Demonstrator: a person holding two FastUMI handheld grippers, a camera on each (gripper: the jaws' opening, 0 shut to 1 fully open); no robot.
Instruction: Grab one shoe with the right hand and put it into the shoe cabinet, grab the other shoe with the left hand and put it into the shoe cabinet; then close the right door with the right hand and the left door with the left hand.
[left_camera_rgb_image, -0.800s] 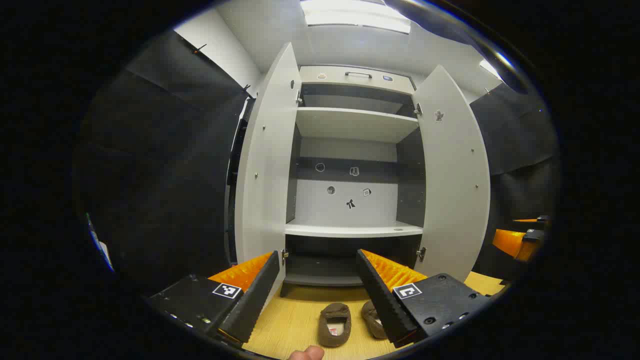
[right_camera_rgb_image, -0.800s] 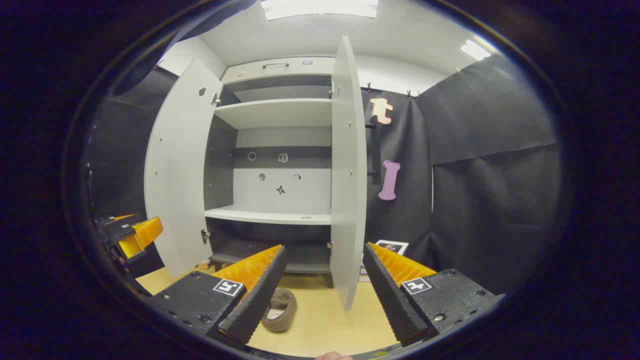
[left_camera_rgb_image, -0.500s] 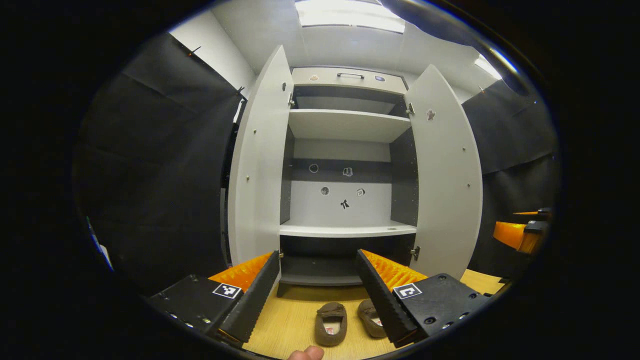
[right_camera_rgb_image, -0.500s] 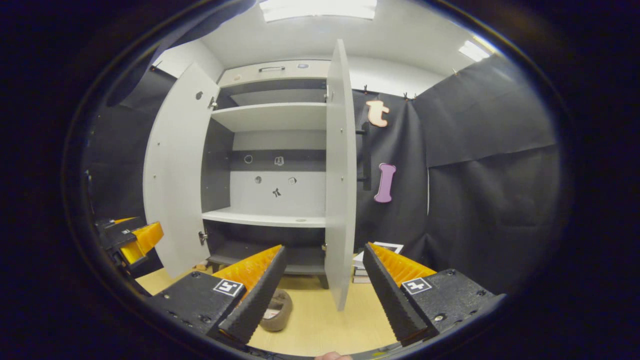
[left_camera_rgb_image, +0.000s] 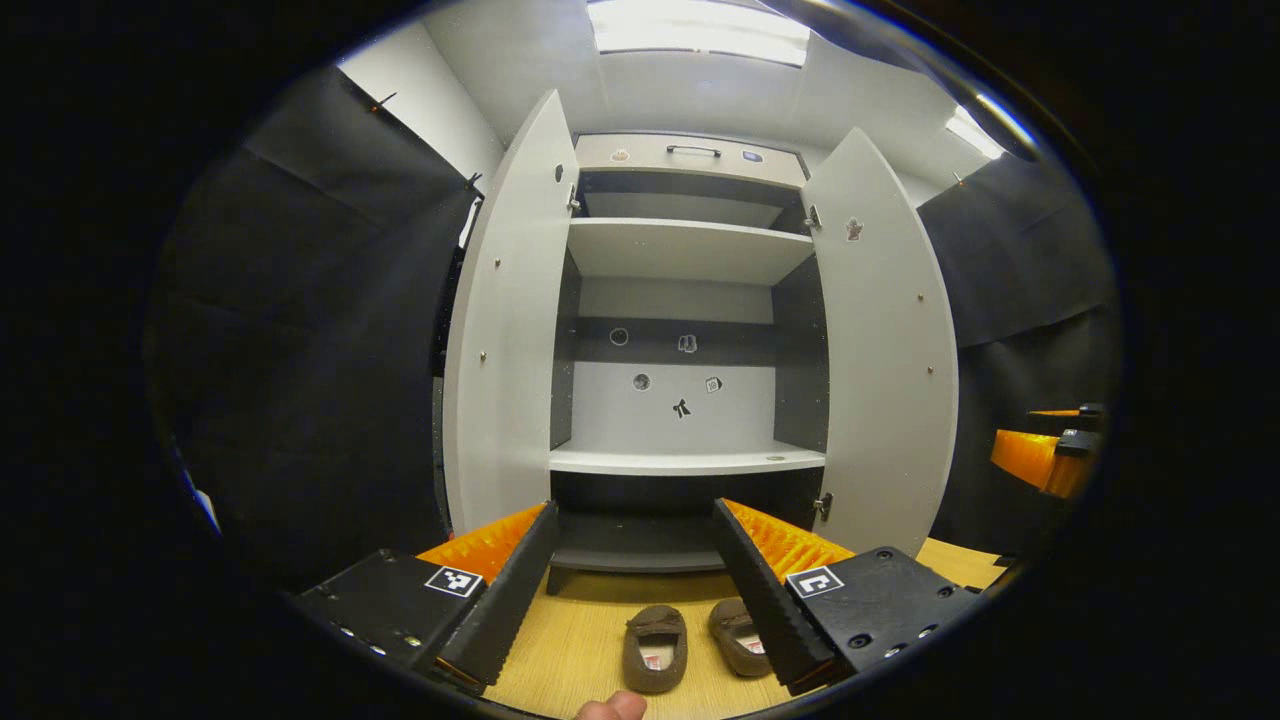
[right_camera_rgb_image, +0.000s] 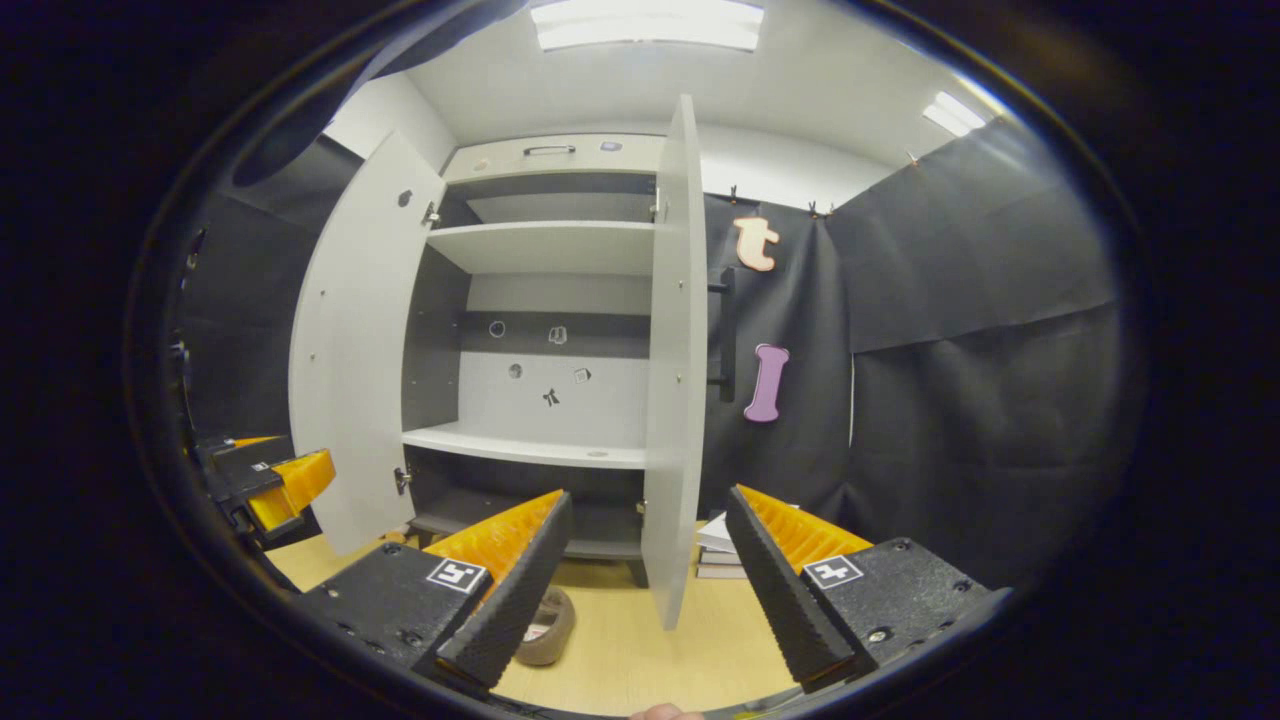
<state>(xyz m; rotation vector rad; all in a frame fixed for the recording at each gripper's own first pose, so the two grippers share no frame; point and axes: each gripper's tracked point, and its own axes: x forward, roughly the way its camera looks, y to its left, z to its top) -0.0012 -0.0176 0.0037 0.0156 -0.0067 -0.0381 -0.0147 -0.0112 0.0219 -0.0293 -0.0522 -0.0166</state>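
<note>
left gripper (left_camera_rgb_image: 632, 560) drifted right | shoes (left_camera_rgb_image: 655, 648) now centred | jaws apart

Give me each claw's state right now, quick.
Left claw: open, holding nothing, above the brown suede slippers on the floor.
Right claw: open, holding nothing.

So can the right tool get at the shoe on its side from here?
Probably yes: the right tool is open, and the shoe lies on bare floor just below, with nothing between them.
</note>
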